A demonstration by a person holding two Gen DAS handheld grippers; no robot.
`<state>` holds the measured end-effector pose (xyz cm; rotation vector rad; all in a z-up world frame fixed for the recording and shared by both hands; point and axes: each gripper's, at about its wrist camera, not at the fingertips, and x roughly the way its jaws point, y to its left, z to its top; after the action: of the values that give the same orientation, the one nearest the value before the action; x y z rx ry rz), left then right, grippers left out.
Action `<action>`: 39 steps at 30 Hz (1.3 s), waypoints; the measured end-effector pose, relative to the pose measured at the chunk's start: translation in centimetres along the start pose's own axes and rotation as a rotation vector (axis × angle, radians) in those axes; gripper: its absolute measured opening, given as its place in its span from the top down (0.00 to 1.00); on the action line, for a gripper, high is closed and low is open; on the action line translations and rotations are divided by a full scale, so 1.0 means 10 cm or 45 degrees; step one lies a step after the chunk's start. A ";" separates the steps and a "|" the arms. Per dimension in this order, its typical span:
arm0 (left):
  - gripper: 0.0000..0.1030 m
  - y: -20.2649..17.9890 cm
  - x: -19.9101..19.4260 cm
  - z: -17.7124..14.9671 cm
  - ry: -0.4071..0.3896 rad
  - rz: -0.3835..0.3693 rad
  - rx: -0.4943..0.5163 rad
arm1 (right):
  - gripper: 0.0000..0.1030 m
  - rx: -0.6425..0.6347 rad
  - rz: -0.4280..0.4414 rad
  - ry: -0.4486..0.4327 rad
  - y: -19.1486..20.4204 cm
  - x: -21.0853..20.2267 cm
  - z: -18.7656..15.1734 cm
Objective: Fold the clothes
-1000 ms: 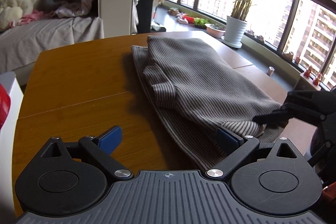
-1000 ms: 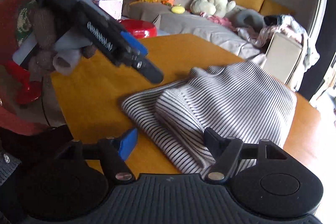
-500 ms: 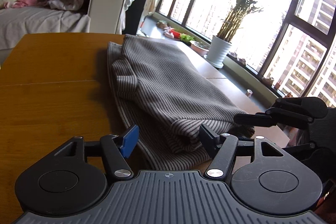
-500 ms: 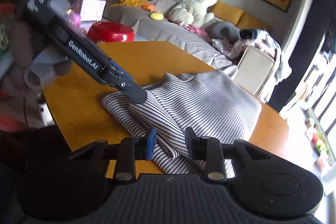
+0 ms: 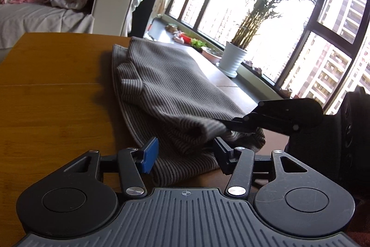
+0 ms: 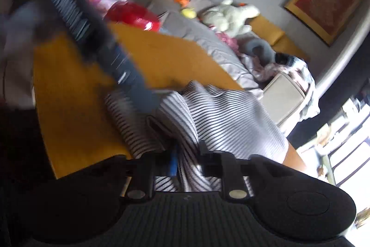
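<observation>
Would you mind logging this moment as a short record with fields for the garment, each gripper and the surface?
garment: striped sweater, partly folded, lying on the table
surface: wooden table
left gripper: open, fingers either side of the sweater's near edge
right gripper: closed on a fold of the sweater, as far as the blurred right wrist view shows
background: potted plant by the window; plush toy on the sofa

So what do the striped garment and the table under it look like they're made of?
Striped garment: a soft ribbed knit, probably cotton or wool blend; fine grey and white ribs, and it slumps in thick folds. Table: wood or wood veneer, smooth satin finish; orange-brown grain lines and a straight seam show.
</observation>
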<state>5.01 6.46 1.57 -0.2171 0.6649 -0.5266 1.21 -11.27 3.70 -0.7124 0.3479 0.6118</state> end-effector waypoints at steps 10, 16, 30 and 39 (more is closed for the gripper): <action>0.46 0.05 0.13 -0.07 0.051 -0.002 -0.020 | 0.86 0.114 0.155 0.069 -0.13 -0.10 -0.14; 0.43 0.05 -0.05 0.07 -0.014 0.020 -0.004 | 0.75 0.128 0.147 0.033 -0.04 -0.14 -0.19; 0.40 0.02 0.52 0.16 0.119 0.024 -0.001 | 0.74 0.452 0.058 0.032 -0.75 -0.24 -0.30; 0.34 0.04 0.37 0.12 0.096 0.044 0.032 | 0.49 0.404 0.095 0.109 -0.68 -0.15 -0.34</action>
<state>8.35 4.83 0.37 -0.1626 0.7337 -0.5119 3.96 -18.28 5.45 -0.4231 0.5396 0.5810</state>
